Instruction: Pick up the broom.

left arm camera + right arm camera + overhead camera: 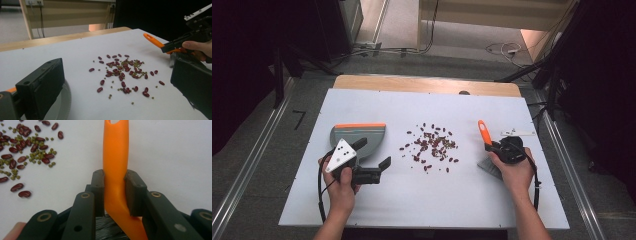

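Note:
Red kidney beans and small green beans [432, 147] lie scattered in the middle of the white table [422, 195]. A grey dustpan [359, 136] with an orange edge rests at the left. My left gripper [373, 153] hovers open just in front of the pan, its jaws wide apart, facing the beans [122, 72]. At the right, my right gripper [494, 147] is shut on the orange handle [483, 132] of a brush. In the right gripper view the jaws clamp the handle [115, 150] from both sides, with dark bristles [107, 230] below.
A small white strip [517, 132] lies on the table beyond the right hand. Bare wood [427, 85] shows along the table's far edge. Cables [507, 49] trail on the floor behind. Metal rails [572, 165] run along both sides.

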Available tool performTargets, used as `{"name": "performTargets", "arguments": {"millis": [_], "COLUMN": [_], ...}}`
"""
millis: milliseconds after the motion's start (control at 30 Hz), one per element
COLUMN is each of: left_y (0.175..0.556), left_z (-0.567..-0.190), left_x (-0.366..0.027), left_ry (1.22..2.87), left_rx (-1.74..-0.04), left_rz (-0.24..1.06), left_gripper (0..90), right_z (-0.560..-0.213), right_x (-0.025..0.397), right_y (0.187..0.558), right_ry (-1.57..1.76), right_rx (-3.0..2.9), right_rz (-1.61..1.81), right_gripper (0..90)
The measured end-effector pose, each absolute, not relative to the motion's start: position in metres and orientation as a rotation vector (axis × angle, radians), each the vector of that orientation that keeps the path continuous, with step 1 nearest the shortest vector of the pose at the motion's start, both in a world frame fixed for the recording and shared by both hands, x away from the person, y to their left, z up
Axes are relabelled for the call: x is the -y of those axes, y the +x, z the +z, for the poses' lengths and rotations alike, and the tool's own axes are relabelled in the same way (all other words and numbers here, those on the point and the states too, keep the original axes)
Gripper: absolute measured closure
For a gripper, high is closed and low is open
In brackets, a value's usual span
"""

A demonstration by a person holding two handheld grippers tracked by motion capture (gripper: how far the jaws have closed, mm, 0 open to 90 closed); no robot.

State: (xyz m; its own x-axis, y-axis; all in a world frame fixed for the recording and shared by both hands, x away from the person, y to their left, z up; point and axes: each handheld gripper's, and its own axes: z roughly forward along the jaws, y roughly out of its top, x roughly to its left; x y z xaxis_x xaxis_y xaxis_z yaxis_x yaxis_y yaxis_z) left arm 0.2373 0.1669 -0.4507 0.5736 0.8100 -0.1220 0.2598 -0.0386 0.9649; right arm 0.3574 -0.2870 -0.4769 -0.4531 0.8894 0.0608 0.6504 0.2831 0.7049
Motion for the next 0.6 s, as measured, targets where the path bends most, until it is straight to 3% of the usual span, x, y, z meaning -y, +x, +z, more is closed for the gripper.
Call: {"name": "performTargets", "arguments": {"millis": [600], "left_y": [0.253], "left_z": [-0.458], "left_x": [-0.157], "left_ry": [1.606], "left_rx": [-0.916], "left_rz": [0.56], "left_gripper": [0.1], "right_z": [-0.487], "right_x": [0.285], "right_y": [0.372], "right_ry": [1.468], "right_rx": [-2.266], "right_rz": [0.901], "right_gripper": [69.7]}}
